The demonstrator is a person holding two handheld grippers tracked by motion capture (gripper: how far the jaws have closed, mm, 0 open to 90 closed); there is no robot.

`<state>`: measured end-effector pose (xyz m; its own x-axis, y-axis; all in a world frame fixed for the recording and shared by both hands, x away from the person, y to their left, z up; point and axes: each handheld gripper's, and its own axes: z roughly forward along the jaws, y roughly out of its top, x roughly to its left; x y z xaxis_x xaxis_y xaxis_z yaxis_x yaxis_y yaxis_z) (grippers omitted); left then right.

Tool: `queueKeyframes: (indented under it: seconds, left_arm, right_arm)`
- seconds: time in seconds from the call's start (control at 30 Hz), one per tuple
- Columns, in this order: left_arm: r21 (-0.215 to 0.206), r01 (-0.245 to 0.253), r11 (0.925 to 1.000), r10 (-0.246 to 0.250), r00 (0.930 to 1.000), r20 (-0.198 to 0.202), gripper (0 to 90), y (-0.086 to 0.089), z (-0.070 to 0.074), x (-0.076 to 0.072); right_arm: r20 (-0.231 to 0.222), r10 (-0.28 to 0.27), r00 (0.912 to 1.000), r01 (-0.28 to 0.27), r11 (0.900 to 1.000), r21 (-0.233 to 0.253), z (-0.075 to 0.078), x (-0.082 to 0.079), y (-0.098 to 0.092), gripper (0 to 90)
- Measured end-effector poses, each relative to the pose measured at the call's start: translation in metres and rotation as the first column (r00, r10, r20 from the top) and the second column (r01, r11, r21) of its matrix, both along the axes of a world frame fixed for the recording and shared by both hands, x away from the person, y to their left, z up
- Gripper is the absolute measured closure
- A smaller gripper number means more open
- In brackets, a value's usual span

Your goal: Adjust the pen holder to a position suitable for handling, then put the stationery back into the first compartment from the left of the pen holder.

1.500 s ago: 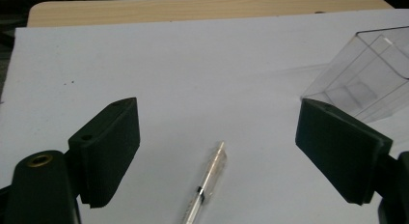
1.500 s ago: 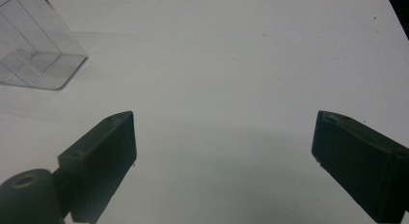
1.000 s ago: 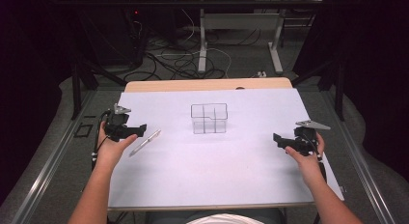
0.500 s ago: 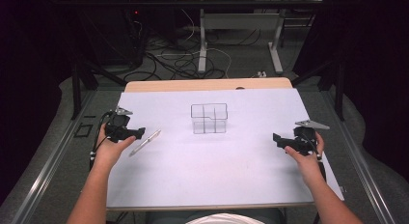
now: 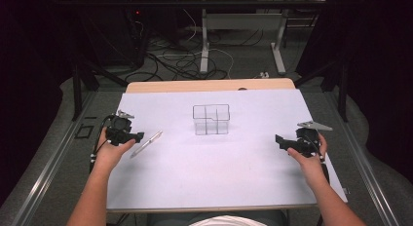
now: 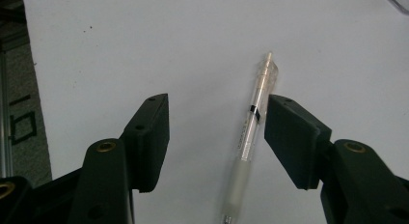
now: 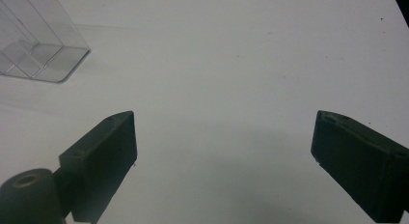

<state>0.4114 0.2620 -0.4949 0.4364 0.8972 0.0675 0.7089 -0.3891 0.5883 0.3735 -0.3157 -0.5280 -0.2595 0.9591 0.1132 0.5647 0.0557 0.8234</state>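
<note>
A clear pen (image 5: 146, 143) lies flat on the white table sheet (image 5: 214, 167), just right of my left gripper (image 5: 139, 136). In the left gripper view the pen (image 6: 251, 132) lies between the open jaws of my left gripper (image 6: 217, 122), close to the right-hand one, and neither jaw presses on it. A clear plastic organiser box (image 5: 211, 120) with inner dividers stands at the table's middle. My right gripper (image 5: 279, 140) rests at the right side, open, with bare sheet between its jaws (image 7: 224, 142). One corner of the box (image 7: 38, 45) appears at that view's upper left.
A wooden strip (image 5: 209, 85) edges the far side of the table. Beyond it are cables (image 5: 195, 60) on the floor and the legs of another desk (image 5: 204, 41). A metal rail (image 5: 53, 162) runs along the floor at the left.
My left gripper has edged slightly toward the pen. The right gripper, the box and the pen have stayed where they were.
</note>
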Motion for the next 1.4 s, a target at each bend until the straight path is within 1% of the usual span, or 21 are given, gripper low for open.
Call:
queueKeyframes:
  seconds: [0.07,0.17,0.23,0.27,0.33,0.4,0.43,0.47,0.5,0.53,0.57,0.83,0.87,1.0,1.03,1.17,1.2,1.23,1.27,1.33,1.4]
  left_arm:
    - [0.008,0.009,0.9999,-0.009,0.9999,-0.012,43.8,0.0,-0.002,0.001]
    - [0.019,0.012,0.9997,-0.012,0.9996,-0.027,43.9,-0.001,-0.004,0.001]
    - [0.017,0.027,0.9995,-0.026,0.9976,-0.064,46.7,0.0,-0.005,0.001]
    - [0.014,0.033,0.9993,-0.032,0.9974,-0.064,47.5,-0.001,-0.007,0.001]
    - [0.037,0.043,0.9984,-0.04,0.9957,-0.083,48.9,-0.002,-0.008,0.001]
    - [0.046,0.054,0.9975,-0.051,0.9959,-0.075,49.7,-0.004,-0.011,0.002]
    - [0.048,0.054,0.9974,-0.049,0.9947,-0.091,49.8,-0.004,-0.011,0.001]
    - [0.046,0.064,0.9969,-0.06,0.9945,-0.086,50.6,-0.004,-0.013,0.002]
    - [0.049,0.062,0.9969,-0.057,0.9937,-0.097,50.6,-0.005,-0.013,0.001]
    - [0.049,0.071,0.9963,-0.067,0.9939,-0.087,50.9,-0.005,-0.015,0.002]
    - [0.057,0.079,0.9952,-0.073,0.9922,-0.101,51.2,-0.005,-0.015,0.002]
    - [0.072,0.108,0.9915,-0.097,0.985,-0.143,55.3,-0.007,-0.02,0.001]
    - [0.078,0.115,0.9903,-0.102,0.9833,-0.151,55.9,-0.007,-0.02,0.001]
    - [0.105,0.132,0.9856,-0.115,0.9806,-0.159,58.7,-0.009,-0.022,0.001]
    - [0.108,0.127,0.986,-0.108,0.9807,-0.163,59.5,-0.009,-0.023,0.0]
    - [0.122,0.139,0.9828,-0.117,0.9784,-0.17,63.2,-0.012,-0.025,0.001]
    - [0.135,0.144,0.9803,-0.118,0.9766,-0.18,63.8,-0.012,-0.025,0.001]
    - [0.146,0.152,0.9775,-0.126,0.9761,-0.178,64.4,-0.013,-0.026,0.001]
    - [0.143,0.152,0.9781,-0.126,0.9762,-0.177,65.7,-0.014,-0.027,0.001]
    - [0.165,0.164,0.9727,-0.133,0.9744,-0.181,67.1,-0.014,-0.027,0.001]
    - [0.164,0.159,0.9735,-0.129,0.975,-0.181,68.2,-0.015,-0.028,0.001]
  right_arm:
    - [-0.003,0.0,1.0,0.0,1.0,0.003,0.0,0.0,0.001,8.5]
    - [-0.002,0.002,1.0,-0.002,1.0,-0.008,0.0,-0.001,0.002,8.5]
    - [0.0,0.006,1.0,-0.006,1.0,-0.014,-0.001,-0.001,0.001,8.5]
    - [0.0,0.006,1.0,-0.006,1.0,-0.015,-0.001,0.0,0.001,8.5]
    - [-0.001,0.003,1.0,-0.003,1.0,-0.012,-0.001,0.0,0.001,8.5]
    - [0.002,0.01,1.0,-0.01,1.0,-0.019,-0.001,0.0,0.001,8.4]
    - [0.0,0.012,0.9999,-0.012,1.0,-0.017,-0.001,0.0,0.001,8.4]
    - [-0.004,0.017,0.9998,-0.017,1.0,-0.012,0.0,0.0,0.001,7.6]
    - [-0.004,0.017,0.9998,-0.017,1.0,-0.012,0.0,0.0,0.001,7.6]
    - [-0.007,0.021,0.9998,-0.021,1.0,-0.01,0.0,0.0,0.001,6.6]
    - [-0.011,0.031,0.9995,-0.031,0.999,-0.012,0.0,0.0,0.001,5.8]
    - [-0.02,0.061,0.9979,-0.062,0.998,-0.028,-0.002,-0.001,0.005,1.6]
    - [-0.017,0.066,0.9977,-0.066,0.997,-0.028,-0.002,0.0,0.005,0.0]
    - [-0.025,0.073,0.9971,-0.074,0.996,-0.046,-0.004,0.0,0.006,0.0]
    - [-0.024,0.073,0.9971,-0.074,0.996,-0.045,-0.004,0.0,0.007,0.0]
    - [-0.023,0.078,0.9967,-0.079,0.995,-0.056,-0.004,0.001,0.007,0.0]
    - [-0.026,0.078,0.9966,-0.079,0.995,-0.055,-0.004,0.001,0.008,0.0]
    - [-0.029,0.078,0.9966,-0.079,0.995,-0.055,-0.004,0.001,0.007,0.0]
    - [-0.028,0.076,0.9967,-0.078,0.995,-0.056,-0.005,0.001,0.007,0.0]
    - [-0.028,0.076,0.9967,-0.078,0.995,-0.057,-0.005,0.0,0.008,0.0]
    - [-0.028,0.077,0.9967,-0.078,0.995,-0.058,-0.005,0.0,0.007,0.0]
